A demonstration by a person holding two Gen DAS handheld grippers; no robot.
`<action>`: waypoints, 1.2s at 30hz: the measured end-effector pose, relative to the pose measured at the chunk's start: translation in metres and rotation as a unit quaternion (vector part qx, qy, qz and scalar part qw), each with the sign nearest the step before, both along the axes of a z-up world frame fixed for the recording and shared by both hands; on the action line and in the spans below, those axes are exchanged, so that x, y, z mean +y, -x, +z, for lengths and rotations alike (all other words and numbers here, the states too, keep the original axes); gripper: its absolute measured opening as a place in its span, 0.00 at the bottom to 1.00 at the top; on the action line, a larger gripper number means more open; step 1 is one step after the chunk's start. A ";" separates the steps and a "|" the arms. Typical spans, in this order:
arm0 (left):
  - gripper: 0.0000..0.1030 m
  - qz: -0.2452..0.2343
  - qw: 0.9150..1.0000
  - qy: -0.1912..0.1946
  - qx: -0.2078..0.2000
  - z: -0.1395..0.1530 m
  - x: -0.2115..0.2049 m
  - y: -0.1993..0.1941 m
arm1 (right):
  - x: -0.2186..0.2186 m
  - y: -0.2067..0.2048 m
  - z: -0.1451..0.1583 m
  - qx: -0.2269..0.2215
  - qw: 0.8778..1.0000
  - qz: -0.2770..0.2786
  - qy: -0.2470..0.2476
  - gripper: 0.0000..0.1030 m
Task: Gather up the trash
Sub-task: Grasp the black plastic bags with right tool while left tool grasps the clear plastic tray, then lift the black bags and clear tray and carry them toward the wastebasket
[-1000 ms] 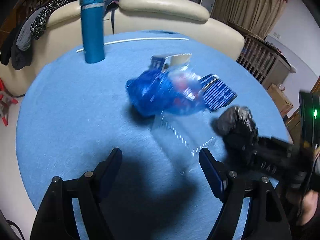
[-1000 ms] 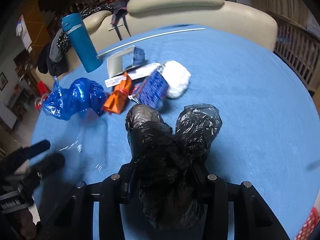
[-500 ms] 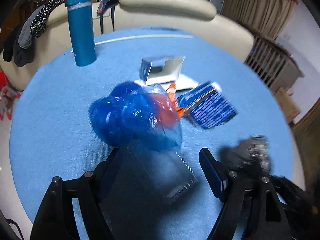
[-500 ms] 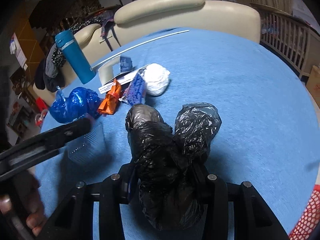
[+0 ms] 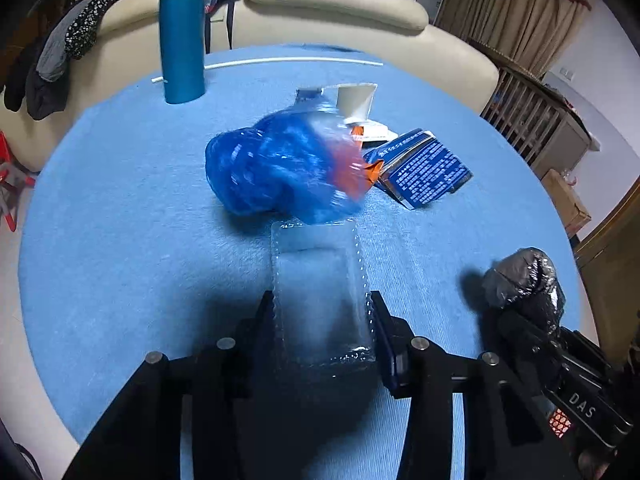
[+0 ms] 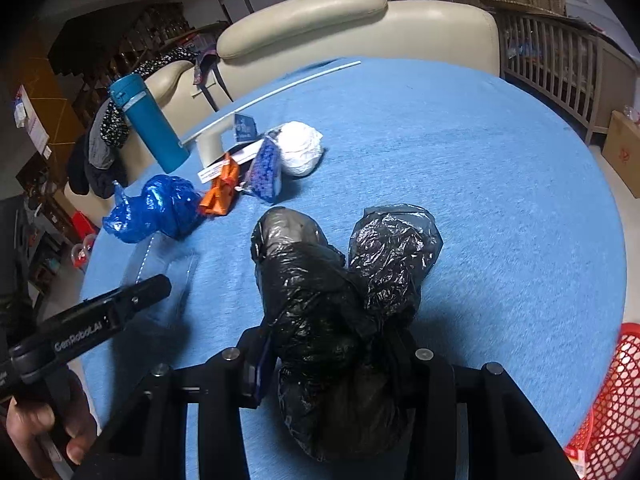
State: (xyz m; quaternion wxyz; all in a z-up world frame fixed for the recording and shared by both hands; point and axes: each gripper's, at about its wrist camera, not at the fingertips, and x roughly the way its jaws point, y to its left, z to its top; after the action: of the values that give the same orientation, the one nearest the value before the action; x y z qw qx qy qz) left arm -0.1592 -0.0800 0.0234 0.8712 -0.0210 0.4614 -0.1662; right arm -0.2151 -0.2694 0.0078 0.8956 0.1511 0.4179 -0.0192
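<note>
Left gripper [image 5: 322, 320] is closing around the clear plastic tray [image 5: 320, 280] on the near side of the blue surface [image 5: 120, 240], probably touching already. Right gripper [image 6: 336, 344] is clamped on the black trash bag [image 6: 340, 300], keeping it handy for loading.

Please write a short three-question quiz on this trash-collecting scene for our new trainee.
1. True or false: the right gripper grips a black bag.
2. What lies between the left gripper's closing jaws? A) clear plastic tray B) teal bottle C) white wad
3. Fill in: the orange wrapper lies beside the crumpled ____ bag.

Key: 1 true; 2 A; 3 blue.
</note>
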 end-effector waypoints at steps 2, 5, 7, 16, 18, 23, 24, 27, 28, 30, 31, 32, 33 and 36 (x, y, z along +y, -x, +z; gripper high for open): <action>0.45 0.000 1.000 0.003 -0.013 0.007 0.002 0.007 | 0.005 0.004 0.004 -0.005 1.000 0.000 0.000 0.45; 0.45 -0.003 0.999 0.005 -0.038 0.019 0.004 0.021 | 0.012 0.016 0.014 -0.018 1.000 -0.004 0.000 0.45; 0.45 -0.006 0.999 0.010 -0.048 0.025 0.006 0.027 | 0.015 0.022 0.020 -0.025 1.000 -0.006 0.002 0.45; 0.45 -0.018 0.997 0.004 -0.075 0.034 0.004 0.056 | 0.023 0.058 0.034 -0.054 0.998 -0.026 -0.014 0.45; 0.45 -0.021 0.997 0.001 -0.080 0.035 0.002 0.063 | 0.022 0.066 0.031 -0.058 0.998 -0.032 -0.020 0.45; 0.45 -0.030 0.995 -0.007 -0.097 0.039 -0.001 0.075 | 0.017 0.079 0.029 -0.063 0.997 -0.044 -0.031 0.45; 0.45 -0.031 0.995 -0.008 -0.097 0.038 0.000 0.076 | 0.016 0.079 0.029 -0.063 0.996 -0.046 -0.033 0.45; 0.45 -0.026 0.995 -0.010 -0.093 0.034 0.002 0.074 | 0.015 0.079 0.029 -0.063 0.996 -0.049 -0.038 0.45; 0.45 -0.024 0.996 -0.009 -0.091 0.033 0.004 0.074 | 0.015 0.079 0.029 -0.063 0.996 -0.049 -0.039 0.45; 0.45 -0.018 0.995 -0.006 -0.094 0.036 0.008 0.075 | 0.017 0.080 0.029 -0.063 0.996 -0.048 -0.037 0.45; 0.45 -0.018 0.995 -0.005 -0.097 0.037 0.009 0.076 | 0.018 0.080 0.029 -0.062 0.996 -0.047 -0.037 0.45; 0.45 -0.017 0.994 -0.004 -0.104 0.041 0.011 0.079 | 0.020 0.079 0.029 -0.062 0.996 -0.046 -0.038 0.45; 0.45 -0.017 0.994 -0.004 -0.111 0.043 0.012 0.081 | 0.021 0.080 0.029 -0.062 0.996 -0.045 -0.039 0.45; 0.45 -0.020 0.992 -0.007 -0.121 0.048 0.011 0.086 | 0.021 0.080 0.031 -0.066 0.996 -0.043 -0.039 0.45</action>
State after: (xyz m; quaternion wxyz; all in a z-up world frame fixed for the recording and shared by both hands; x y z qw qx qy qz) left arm -0.2448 -0.0687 0.0715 0.9171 0.0142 0.3544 -0.1818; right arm -0.2954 -0.2483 0.0390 0.9129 0.2049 0.3517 -0.0310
